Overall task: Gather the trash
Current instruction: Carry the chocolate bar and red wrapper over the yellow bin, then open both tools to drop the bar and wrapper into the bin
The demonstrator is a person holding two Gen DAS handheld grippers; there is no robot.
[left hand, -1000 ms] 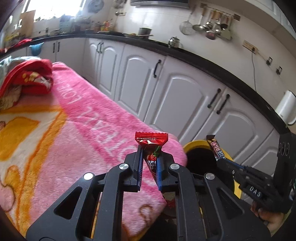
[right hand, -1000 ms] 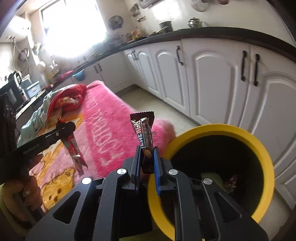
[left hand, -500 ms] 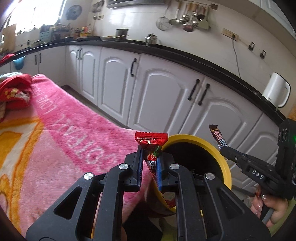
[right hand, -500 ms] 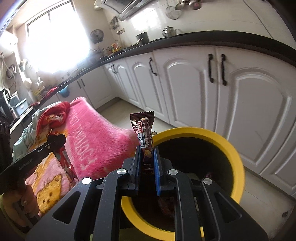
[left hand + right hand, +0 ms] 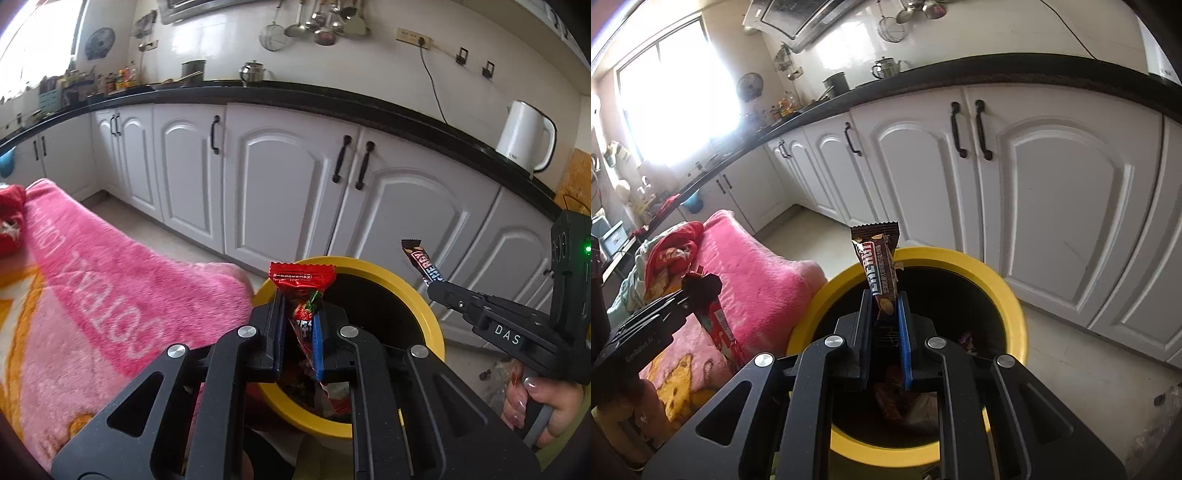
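Both claws clamped: left gripper (image 5: 298, 325) pinches a red wrapper (image 5: 302, 282), right gripper (image 5: 884, 325) pinches a brown bar wrapper (image 5: 881, 258), each wrapper standing up out of nearly closed jaws. Background: white cabinets (image 5: 295, 177) under a black counter (image 5: 332, 98), white kettle (image 5: 524, 136) at its right end. Pink blanket (image 5: 110, 280) spreads to the left, its edge touching the bin. Yellow-rimmed bin (image 5: 1008, 295), dark inside, sits directly below both grippers, with 2 or more scraps already at the bottom. Right hand (image 5: 543, 402) grips the other tool's handle, seen from the left wrist view. Red wrapper over the bin's near-left rim; brown wrapper over its mouth.
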